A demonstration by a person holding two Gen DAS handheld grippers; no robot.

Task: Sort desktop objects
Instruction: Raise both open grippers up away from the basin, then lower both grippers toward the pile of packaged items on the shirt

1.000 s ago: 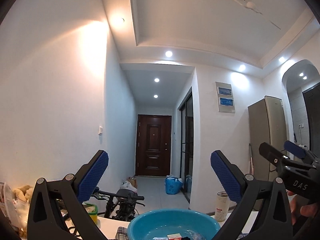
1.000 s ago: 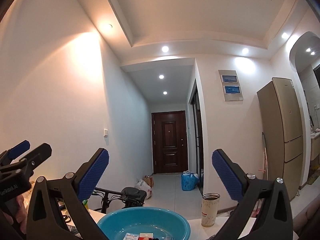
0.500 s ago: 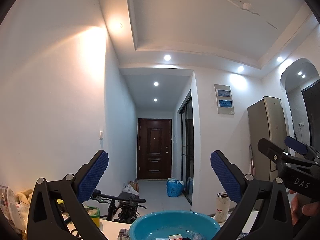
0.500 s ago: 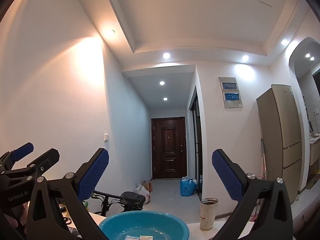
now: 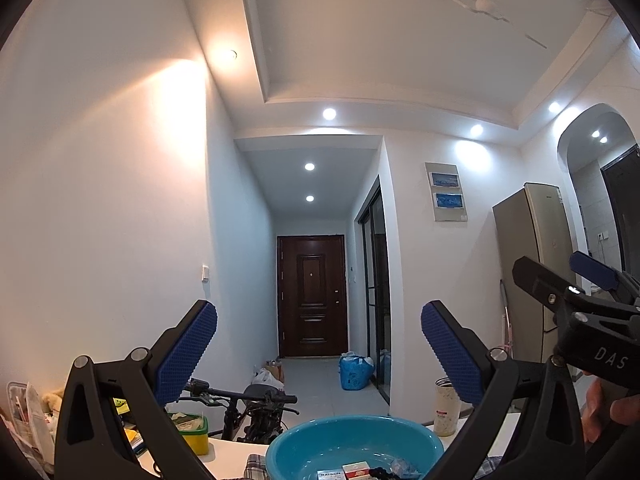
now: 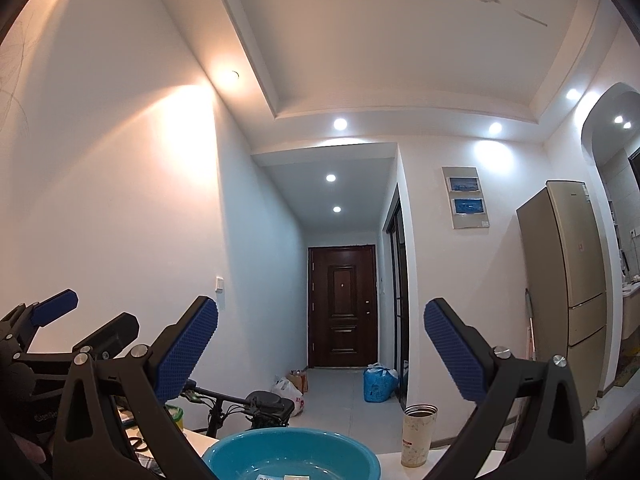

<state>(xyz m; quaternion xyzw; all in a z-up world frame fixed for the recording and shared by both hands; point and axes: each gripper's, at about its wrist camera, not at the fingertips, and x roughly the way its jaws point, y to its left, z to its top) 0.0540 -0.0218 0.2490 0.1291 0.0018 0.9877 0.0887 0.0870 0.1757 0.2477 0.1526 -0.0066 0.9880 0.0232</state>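
— What can we read here?

— On the black body of the right gripper [image 5: 592, 280], seen from the left wrist view, we make out the white letters "DAS".

— And in the blue basin [image 5: 352, 446]?

— A small white box [image 5: 330, 474] there bears dark print that we read as "RAISON". The red-and-white box [image 5: 356, 470] beside it has print too small for us to read.

— The tall cup [image 6: 418, 436]?

— It carries a small red mark, which we cannot read.
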